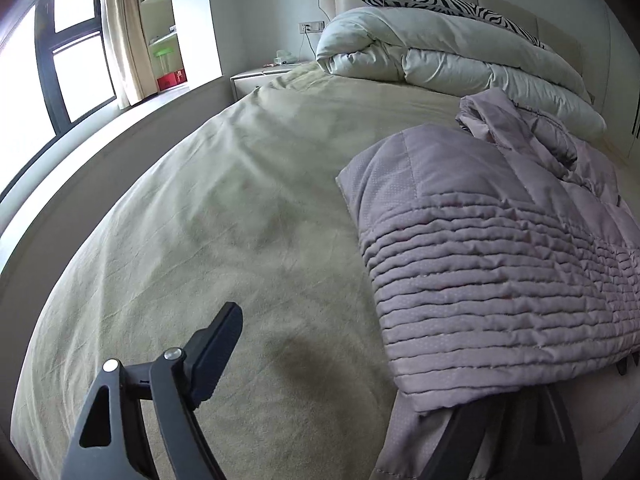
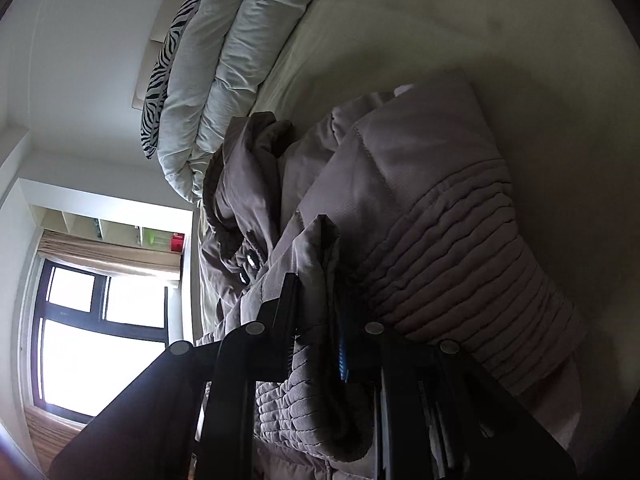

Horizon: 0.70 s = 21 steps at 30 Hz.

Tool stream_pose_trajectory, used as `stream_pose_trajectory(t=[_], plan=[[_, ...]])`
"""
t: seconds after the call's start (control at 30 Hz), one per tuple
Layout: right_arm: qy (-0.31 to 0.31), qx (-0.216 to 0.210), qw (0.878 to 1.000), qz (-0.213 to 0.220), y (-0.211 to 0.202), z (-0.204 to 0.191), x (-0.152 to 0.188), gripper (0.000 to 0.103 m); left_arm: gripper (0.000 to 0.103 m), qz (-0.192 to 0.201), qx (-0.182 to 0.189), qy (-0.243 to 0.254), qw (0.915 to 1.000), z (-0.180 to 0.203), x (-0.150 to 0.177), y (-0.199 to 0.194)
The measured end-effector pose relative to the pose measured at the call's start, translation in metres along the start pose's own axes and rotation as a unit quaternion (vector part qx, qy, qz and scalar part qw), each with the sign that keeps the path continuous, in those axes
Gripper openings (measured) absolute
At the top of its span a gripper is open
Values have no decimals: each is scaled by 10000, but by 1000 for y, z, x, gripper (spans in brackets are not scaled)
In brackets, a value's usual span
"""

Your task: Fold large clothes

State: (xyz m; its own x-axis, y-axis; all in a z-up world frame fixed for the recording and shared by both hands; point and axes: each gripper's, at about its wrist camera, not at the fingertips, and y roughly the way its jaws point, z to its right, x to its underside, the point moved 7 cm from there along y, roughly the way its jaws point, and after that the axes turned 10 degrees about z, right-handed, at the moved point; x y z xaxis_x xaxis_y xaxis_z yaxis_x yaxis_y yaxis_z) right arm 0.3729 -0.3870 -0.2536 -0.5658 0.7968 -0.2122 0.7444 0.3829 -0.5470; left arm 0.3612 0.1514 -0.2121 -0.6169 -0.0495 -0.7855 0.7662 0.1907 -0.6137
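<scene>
A mauve quilted padded jacket (image 1: 492, 248) lies partly folded on the bed at the right of the left wrist view. My left gripper (image 1: 360, 364) is open: its left finger (image 1: 216, 352) hangs over bare sheet, its right finger is hidden under the jacket's near edge. In the right wrist view, which is rolled sideways, the same jacket (image 2: 432, 216) fills the middle. My right gripper (image 2: 316, 312) is shut on a thick quilted fold of the jacket (image 2: 316, 264), which bunches between the fingers.
The bed sheet (image 1: 224, 208) is pale green. A rolled white duvet (image 1: 440, 52) and a zebra pillow (image 1: 432, 0) lie at the headboard. A bedside table (image 1: 260, 80), shelves and a window (image 1: 72, 72) are at the left.
</scene>
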Motion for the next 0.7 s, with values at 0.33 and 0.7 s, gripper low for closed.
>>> stream_pose_trajectory(t=[0.33,0.7], plan=[[-565,182,9982,82,-10,0,4,16,86,-569,633,66,9963,-7,18,-57],[-1906,-321,9810,173,-35,-108,26,16,86,533,918,226,9941,31,-73,-63]])
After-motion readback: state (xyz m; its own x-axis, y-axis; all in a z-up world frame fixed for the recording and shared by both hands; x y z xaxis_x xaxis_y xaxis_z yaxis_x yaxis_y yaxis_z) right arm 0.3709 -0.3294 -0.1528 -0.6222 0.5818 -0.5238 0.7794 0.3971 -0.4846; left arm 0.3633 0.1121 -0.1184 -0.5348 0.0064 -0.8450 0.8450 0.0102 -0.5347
